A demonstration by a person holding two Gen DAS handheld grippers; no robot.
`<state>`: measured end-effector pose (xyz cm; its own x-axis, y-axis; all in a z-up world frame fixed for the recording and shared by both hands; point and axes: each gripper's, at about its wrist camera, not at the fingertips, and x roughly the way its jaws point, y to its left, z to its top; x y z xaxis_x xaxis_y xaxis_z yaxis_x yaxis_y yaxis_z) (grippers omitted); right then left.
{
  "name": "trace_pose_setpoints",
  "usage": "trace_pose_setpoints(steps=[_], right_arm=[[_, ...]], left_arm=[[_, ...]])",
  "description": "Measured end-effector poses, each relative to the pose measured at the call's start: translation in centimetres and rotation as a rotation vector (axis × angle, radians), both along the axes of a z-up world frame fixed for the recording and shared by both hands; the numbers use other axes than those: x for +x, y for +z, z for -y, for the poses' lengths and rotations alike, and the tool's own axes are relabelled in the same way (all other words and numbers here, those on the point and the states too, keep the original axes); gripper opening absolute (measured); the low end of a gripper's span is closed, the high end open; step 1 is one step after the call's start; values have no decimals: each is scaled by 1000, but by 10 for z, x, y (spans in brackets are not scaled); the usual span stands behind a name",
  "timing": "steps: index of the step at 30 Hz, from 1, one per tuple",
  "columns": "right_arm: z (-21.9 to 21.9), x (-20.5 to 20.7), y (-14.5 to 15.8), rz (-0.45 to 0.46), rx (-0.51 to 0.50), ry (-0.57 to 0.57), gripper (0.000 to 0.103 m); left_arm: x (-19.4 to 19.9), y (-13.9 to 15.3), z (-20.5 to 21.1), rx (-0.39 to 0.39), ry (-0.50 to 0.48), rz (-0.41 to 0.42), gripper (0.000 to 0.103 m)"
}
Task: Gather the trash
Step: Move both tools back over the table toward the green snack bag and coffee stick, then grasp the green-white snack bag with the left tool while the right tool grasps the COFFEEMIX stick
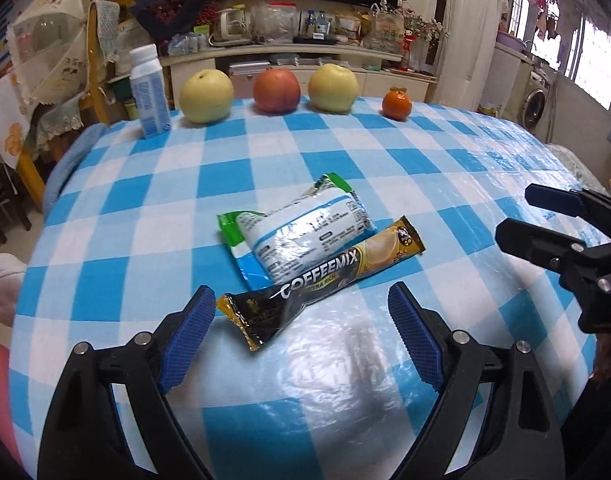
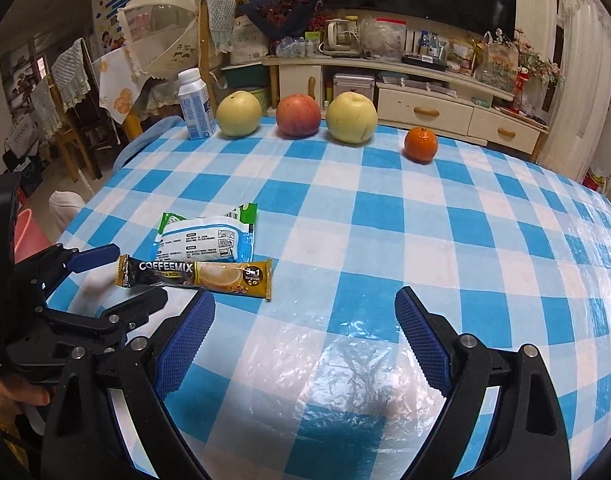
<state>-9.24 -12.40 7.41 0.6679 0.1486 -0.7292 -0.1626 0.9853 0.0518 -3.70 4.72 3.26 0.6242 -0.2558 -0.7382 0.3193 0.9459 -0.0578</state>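
A black-and-gold Coffeemix sachet lies flat on the blue-and-white checked tablecloth. One end of it leans on a crumpled white-and-green wrapper just behind it. My left gripper is open, its blue pads either side of the sachet's dark end and not pressing on it. My right gripper is open and holds nothing. It hovers over bare cloth to the right of the sachet.
Along the far edge of the table stand a white bottle, two yellow pears, a red apple and a tangerine. A pink container sits beside the table's left edge. Chairs and a cluttered cabinet stand behind.
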Motion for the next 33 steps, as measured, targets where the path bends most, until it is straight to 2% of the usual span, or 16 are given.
trace_pose_setpoints(steps=[5,10,13,16,20,24,27,33], right_arm=[[8,5,-3,-12,-8,-23,91],[33,8,2,-5,19,-89,91],[49,11,2,-18,39,-139,91],[58,12,-2,-50,83,-160,91],[56,15,-11,-107,112,-153,91],[42,19,-18,-145,136,-118,91],[27,22,-23,-170,174,-81,91],[1,28,-28,-193,169,-25,90]], left_arm=[[3,-9,12,-28,-55,-54,88],[-7,-19,37,-151,-177,-136,88],[-19,-18,57,-220,-295,-169,88],[-26,-7,61,-231,-336,-134,88],[-15,14,33,-188,-251,-30,88],[5,24,15,20,-171,95,88],[20,18,11,69,-182,99,88],[40,4,27,166,-313,103,88]])
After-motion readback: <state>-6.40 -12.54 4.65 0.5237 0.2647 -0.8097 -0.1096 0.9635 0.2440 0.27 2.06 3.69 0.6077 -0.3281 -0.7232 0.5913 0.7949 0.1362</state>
